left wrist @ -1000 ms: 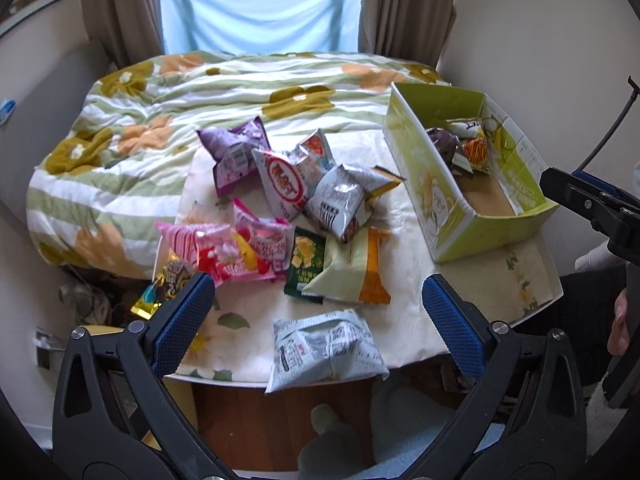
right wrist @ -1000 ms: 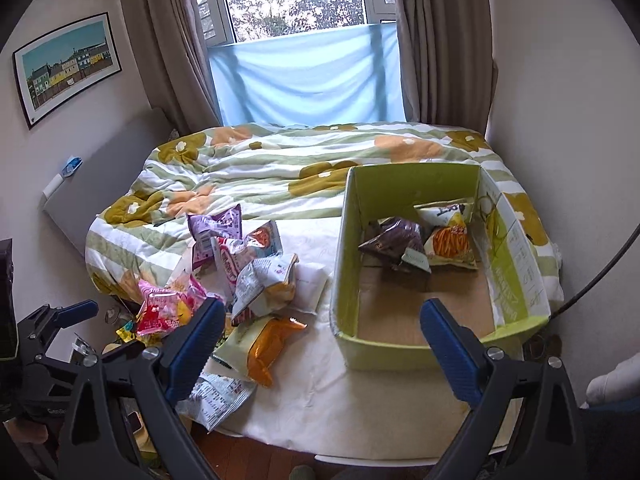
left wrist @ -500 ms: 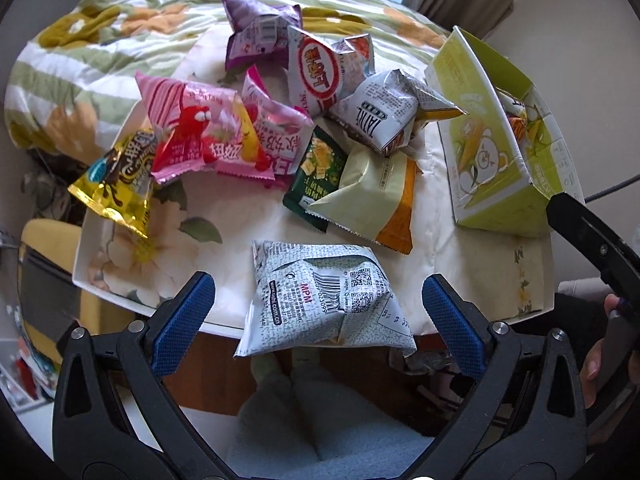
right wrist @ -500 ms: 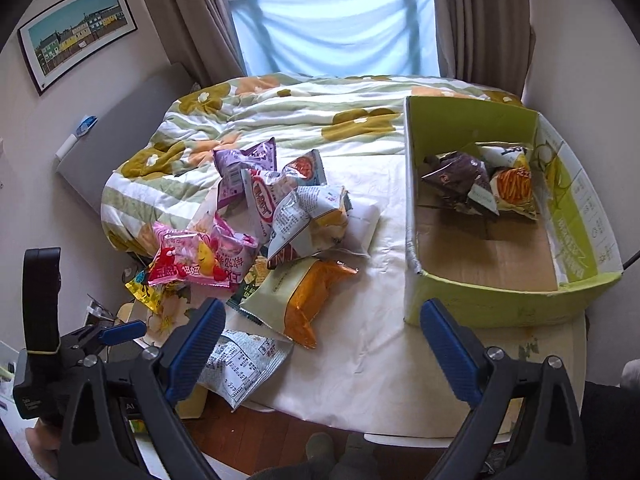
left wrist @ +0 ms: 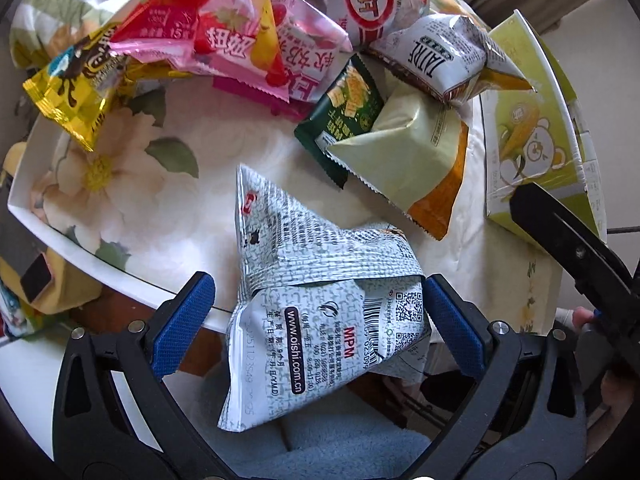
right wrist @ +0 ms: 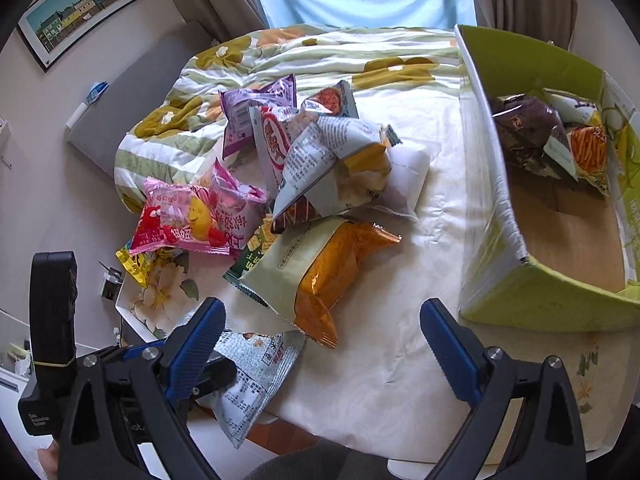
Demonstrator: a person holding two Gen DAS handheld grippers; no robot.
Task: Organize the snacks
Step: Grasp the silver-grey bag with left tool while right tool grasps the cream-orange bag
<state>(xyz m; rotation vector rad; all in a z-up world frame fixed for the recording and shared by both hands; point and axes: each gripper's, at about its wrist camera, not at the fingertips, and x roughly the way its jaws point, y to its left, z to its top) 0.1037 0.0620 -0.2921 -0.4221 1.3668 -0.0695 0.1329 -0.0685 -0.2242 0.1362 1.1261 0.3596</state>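
A grey-white printed snack bag (left wrist: 320, 292) hangs over the table's near edge; it also shows in the right wrist view (right wrist: 252, 376). My left gripper (left wrist: 316, 328) is open, its jaws on either side of this bag, the right pad at the bag's edge. My right gripper (right wrist: 320, 344) is open and empty above the white cloth, right of the left gripper. A pile of snack bags lies beyond: pink (left wrist: 224, 36), gold (left wrist: 76, 88), dark green (left wrist: 344, 108), pale green and orange (right wrist: 320, 268). A green cardboard box (right wrist: 532, 300) at the right holds a brown bag (right wrist: 524, 136) and an orange one (right wrist: 588, 152).
The table (left wrist: 120, 196) has a flowered white cloth and stands against a bed with a flowered quilt (right wrist: 320, 56). The box's near wall (left wrist: 536, 152) stands right of the pile. A wall and curtains lie behind the box. The floor lies below the table's near edge.
My left gripper has moved down and forward until its open jaws straddle the grey-white bag. My right gripper has dropped lower and closer to the table.
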